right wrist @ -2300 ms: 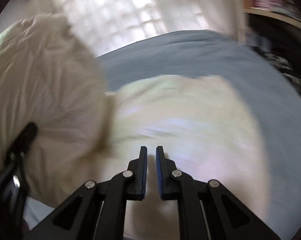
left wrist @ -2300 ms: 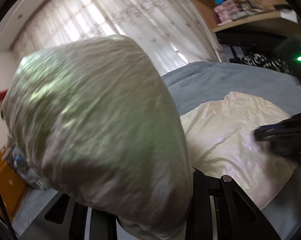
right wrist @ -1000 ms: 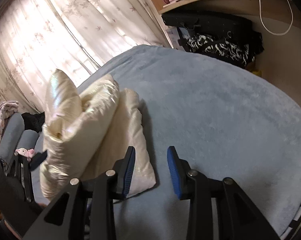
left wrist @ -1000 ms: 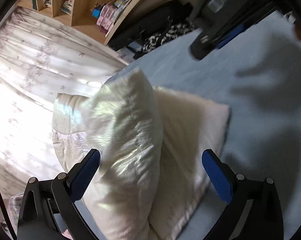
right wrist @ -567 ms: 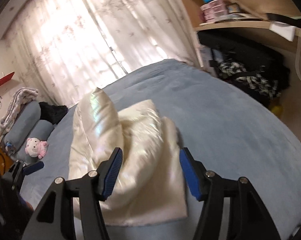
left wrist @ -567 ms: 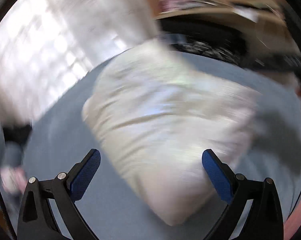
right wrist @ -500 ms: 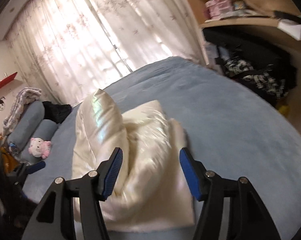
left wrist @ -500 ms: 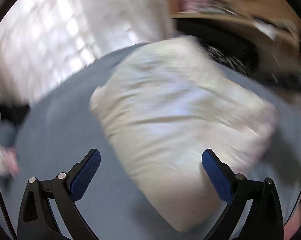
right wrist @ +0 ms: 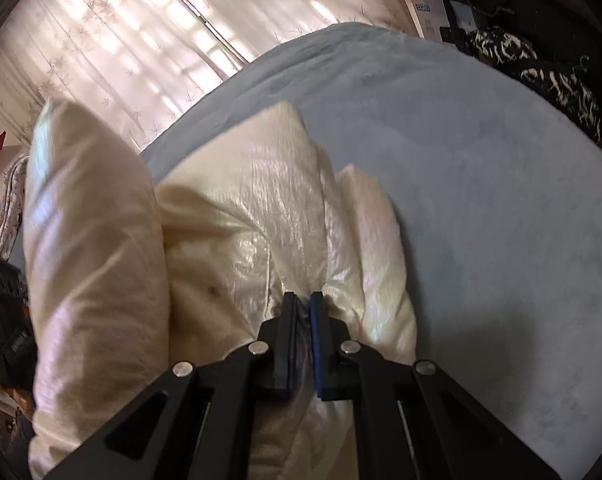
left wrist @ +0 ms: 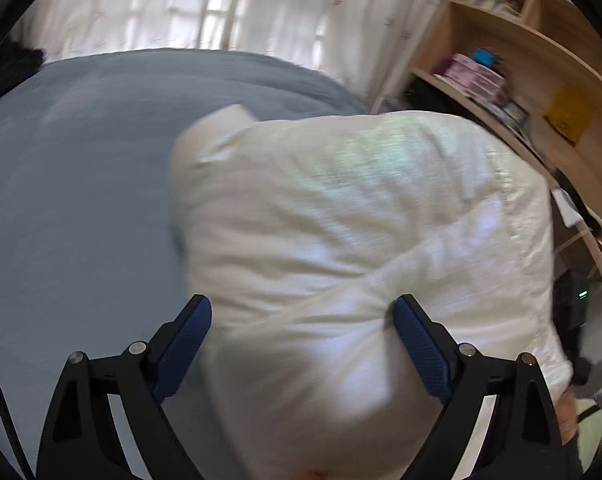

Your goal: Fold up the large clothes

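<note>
A puffy cream padded jacket (left wrist: 341, 208) lies bunched on the blue-grey bed (left wrist: 81, 160). My left gripper (left wrist: 297, 312) straddles its near end with the jaws wide and closing. The right-hand pad (left wrist: 417, 344) dents the fabric and the other pad sits against the jacket's left edge. In the right wrist view the jacket (right wrist: 253, 216) is folded into thick rolls, one flap standing up at the left. My right gripper (right wrist: 303, 300) is shut at the near middle of it, with creases of fabric running into its fingertips.
Wooden shelves (left wrist: 521, 60) with boxes and books stand to the right of the bed. Sheer curtains (right wrist: 141, 40) hang behind the bed (right wrist: 481, 180). A black-and-white patterned bundle (right wrist: 541, 68) lies off the bed's far right.
My left gripper swung around the jacket and came in over its end, its jaws narrowing onto it. My right gripper dropped onto the jacket and went from open to shut.
</note>
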Motion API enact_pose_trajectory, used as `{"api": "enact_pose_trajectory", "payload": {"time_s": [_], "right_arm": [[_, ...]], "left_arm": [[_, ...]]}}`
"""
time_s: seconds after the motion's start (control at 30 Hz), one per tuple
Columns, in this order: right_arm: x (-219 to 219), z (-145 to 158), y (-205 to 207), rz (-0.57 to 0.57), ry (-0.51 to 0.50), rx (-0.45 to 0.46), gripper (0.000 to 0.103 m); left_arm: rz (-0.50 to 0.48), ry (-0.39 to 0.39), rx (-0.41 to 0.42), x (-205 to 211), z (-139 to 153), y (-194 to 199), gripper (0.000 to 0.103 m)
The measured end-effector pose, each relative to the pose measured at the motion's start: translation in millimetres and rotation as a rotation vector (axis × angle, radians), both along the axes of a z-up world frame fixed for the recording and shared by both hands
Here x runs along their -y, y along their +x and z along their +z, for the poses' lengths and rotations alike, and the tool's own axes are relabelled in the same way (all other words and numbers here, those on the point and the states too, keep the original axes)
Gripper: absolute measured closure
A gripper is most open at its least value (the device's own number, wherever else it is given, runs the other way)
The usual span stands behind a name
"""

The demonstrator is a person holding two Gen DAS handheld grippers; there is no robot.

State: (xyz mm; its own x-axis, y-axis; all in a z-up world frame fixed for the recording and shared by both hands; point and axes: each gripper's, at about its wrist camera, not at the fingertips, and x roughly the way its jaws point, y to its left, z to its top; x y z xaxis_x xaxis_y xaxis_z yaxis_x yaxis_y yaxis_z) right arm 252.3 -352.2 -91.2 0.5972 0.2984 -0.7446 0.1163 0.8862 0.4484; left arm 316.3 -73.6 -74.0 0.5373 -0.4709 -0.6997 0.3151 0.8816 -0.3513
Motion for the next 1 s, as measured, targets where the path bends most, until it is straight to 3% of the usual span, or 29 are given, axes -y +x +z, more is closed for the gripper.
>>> {"api": "enact_pose_trajectory", "payload": {"time_s": [0.07, 0.17, 0.27, 0.37, 0.5, 0.53, 0.6, 0.67, 0.8, 1.0], "right_arm": [[1.0, -12.5, -6.6, -0.004, 0.018, -0.008, 0.098], [4.9, -27.4, -10.9, -0.016, 0.053, -0.017, 0.099], [8.2, -33.1, -11.2, -0.020, 0.071, -0.028, 0.100], [6.2, -26.3, -10.2, -0.005, 0.036, -0.043, 0.100], [13.6, 8.1, -11.9, -0.033, -0.007, -0.039, 0.097], [16.2, 18.8, -14.4, -0.041, 0.006, -0.013, 0.094], [23.0, 44.2, -20.6, -0.052, 0.062, 0.061, 0.074], [22.4, 65.8, -20.3, -0.044, 0.095, 0.123, 0.035], [-0.7, 91.6, -1.5, 0.055, 0.070, 0.163, 0.032], [-29.9, 95.2, 25.4, 0.139, -0.050, 0.165, 0.032]], "left_arm": [[-0.041, 0.034, 0.036, 23.1, 2.7, -8.0, 0.012], [-0.105, 0.145, 0.109, 59.2, 11.3, -22.3, 0.012], [-0.119, 0.247, 0.123, 83.0, 5.6, -24.0, 0.012], [-0.131, 0.268, 0.100, 87.8, 10.4, -25.6, 0.012], [-0.137, 0.290, 0.083, 84.0, 14.3, -23.1, 0.012], [-0.141, 0.294, 0.084, 87.0, 13.6, -21.6, 0.012], [-0.145, 0.305, 0.090, 87.4, 15.8, -21.3, 0.012], [-0.147, 0.316, 0.097, 91.1, 17.5, -22.4, 0.012], [-0.150, 0.336, 0.100, 95.6, 17.7, -24.6, 0.012], [-0.158, 0.355, 0.098, 100.1, 20.9, -27.5, 0.012]]}}
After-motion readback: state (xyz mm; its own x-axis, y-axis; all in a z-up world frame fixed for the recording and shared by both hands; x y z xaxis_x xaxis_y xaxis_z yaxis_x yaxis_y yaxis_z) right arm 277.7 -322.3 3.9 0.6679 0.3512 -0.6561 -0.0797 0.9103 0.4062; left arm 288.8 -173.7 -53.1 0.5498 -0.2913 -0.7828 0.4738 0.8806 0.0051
